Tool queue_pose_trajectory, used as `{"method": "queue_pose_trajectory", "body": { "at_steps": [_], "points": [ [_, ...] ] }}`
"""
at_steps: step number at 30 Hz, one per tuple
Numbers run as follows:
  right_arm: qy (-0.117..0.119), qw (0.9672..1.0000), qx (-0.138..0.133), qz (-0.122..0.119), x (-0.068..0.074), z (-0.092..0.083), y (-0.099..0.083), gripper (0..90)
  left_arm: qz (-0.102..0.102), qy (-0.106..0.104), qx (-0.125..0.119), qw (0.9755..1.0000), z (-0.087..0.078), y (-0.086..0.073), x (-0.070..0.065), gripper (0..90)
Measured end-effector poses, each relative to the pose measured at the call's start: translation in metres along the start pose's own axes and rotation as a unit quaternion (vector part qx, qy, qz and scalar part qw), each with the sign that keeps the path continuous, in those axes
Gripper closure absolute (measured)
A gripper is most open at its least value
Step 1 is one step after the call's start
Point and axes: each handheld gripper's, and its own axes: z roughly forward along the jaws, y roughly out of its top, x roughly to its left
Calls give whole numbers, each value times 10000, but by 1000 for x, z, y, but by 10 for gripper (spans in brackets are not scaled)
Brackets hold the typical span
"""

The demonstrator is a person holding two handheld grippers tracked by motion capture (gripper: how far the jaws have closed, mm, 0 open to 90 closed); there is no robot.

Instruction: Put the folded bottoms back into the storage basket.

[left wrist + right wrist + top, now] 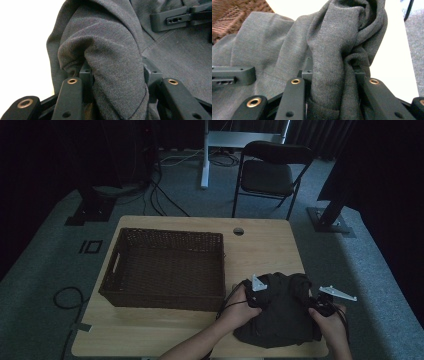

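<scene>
A dark grey garment (282, 312) lies bunched at the near right of the wooden table (260, 250). My left gripper (256, 296) is at its left side, shut on a thick fold of the grey cloth (117, 75), which fills the space between the jaws. My right gripper (322, 306) is at the garment's right side, shut on a twisted roll of the same cloth (332, 75). The other gripper's black jaw shows beyond the cloth in each gripper view, at the top right (172, 20) and at the left (233, 75).
A large dark brown wicker basket (165, 292) stands on the left half of the table, just left of the garment. A round cable hole (238, 231) is near the far edge. A black folding chair (270, 172) stands beyond the table.
</scene>
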Motion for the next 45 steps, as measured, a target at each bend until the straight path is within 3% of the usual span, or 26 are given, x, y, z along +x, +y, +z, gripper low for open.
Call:
{"method": "queue_pose_trajectory", "body": {
  "at_steps": [8, 20, 33, 45],
  "points": [
    [121, 9992, -388, -18, 13, -18, 19, 669, 18, -113, -219, 9997, -20, 20, 1, 569],
    [288, 9968, -735, -109, 29, -37, 50, 670, 147, -172, -457, 9987, -51, 52, 4, 569],
    [412, 9931, -1084, -179, 52, -54, 91, 670, 363, -58, -695, 9969, -88, 92, 8, 569],
    [592, 9899, -1265, -231, 74, -56, 123, 670, 332, 38, -892, 9955, -118, 113, 23, 569]
  ]
}}
